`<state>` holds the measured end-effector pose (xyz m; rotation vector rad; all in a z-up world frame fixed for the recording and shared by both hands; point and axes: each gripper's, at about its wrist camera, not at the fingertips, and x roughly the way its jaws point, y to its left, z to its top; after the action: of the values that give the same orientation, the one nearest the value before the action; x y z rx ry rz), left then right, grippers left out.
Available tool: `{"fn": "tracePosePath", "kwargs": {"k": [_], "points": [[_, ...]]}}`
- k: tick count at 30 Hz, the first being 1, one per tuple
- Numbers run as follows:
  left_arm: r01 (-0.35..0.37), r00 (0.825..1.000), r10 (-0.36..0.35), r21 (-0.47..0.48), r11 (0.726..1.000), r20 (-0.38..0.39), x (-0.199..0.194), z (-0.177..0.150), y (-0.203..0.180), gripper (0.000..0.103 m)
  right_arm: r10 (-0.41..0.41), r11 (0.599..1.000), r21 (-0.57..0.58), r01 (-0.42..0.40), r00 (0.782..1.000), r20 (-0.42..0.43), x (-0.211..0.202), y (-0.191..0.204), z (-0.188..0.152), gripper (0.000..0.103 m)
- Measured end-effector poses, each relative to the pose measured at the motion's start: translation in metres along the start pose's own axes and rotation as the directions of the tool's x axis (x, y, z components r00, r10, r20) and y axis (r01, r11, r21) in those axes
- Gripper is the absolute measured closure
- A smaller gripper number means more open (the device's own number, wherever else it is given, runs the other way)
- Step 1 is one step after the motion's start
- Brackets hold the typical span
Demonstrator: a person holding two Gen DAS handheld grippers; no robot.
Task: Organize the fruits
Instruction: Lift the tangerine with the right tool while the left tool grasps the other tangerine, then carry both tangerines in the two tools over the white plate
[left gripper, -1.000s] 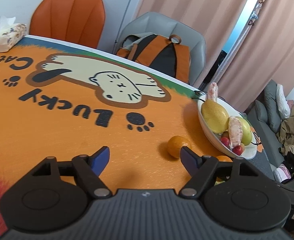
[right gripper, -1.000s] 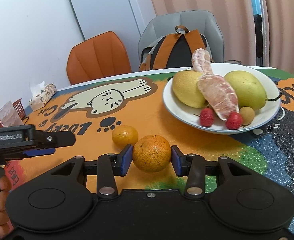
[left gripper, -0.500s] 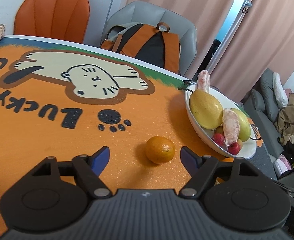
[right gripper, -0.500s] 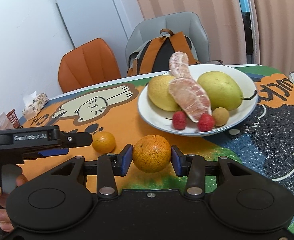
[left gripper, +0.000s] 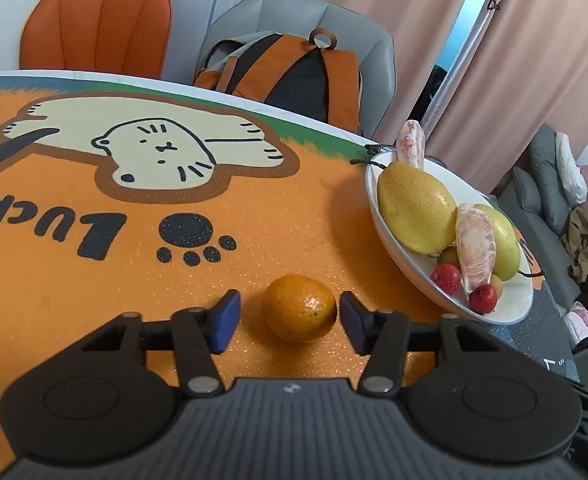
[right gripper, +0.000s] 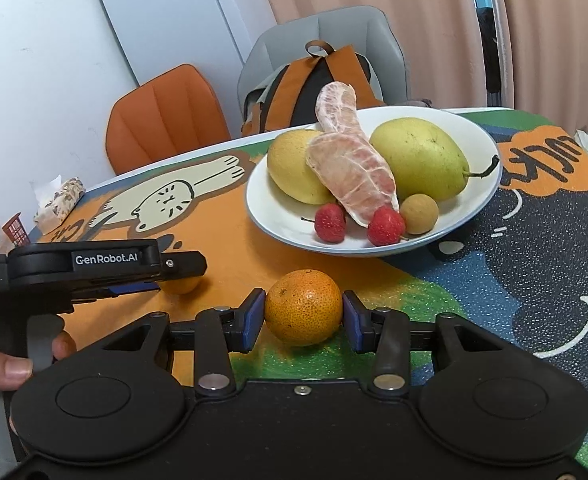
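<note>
A small orange lies on the orange cat mat between the jaws of my left gripper. The jaws are closing; the right pad is almost at the peel and a gap remains at the left pad. In the right wrist view that same fruit is mostly hidden under the left gripper. My right gripper is shut on a larger orange, held just above the mat in front of the white plate. The plate holds two yellow pears, pomelo segments, red berries and a longan.
A person's hand grips the left tool's handle. Behind the table stand an orange chair and a grey chair with an orange backpack. A tissue pack sits at the far left edge. The plate is near the table's right edge.
My left gripper has moved up to the small orange, which now sits between its jaws, and the jaws have narrowed. The right gripper, still holding its orange, has come closer to the plate.
</note>
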<state>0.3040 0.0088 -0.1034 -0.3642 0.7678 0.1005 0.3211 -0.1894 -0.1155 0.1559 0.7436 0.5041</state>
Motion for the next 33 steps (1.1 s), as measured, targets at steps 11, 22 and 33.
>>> {"fn": "tracePosePath", "kwargs": {"k": [11, 22, 33], "points": [[0.028, 1.000, -0.028, -0.014, 1.000, 0.003, -0.007, -0.005, 0.003, 0.065, 0.015, 1.000, 0.006, -0.015, 1.000, -0.005, 0.010, 0.002, 0.003, 0.059], [0.046, 0.998, -0.045, -0.011, 0.999, 0.051, -0.032, -0.002, 0.004, 0.065, 0.045, 0.999, 0.003, -0.045, 0.999, 0.024, -0.002, 0.012, 0.005, 0.062], [0.056, 0.991, -0.057, 0.005, 0.998, 0.120, -0.064, -0.001, -0.001, 0.065, 0.022, 0.999, -0.033, -0.019, 0.997, 0.077, -0.030, 0.025, 0.011, 0.062]]}}
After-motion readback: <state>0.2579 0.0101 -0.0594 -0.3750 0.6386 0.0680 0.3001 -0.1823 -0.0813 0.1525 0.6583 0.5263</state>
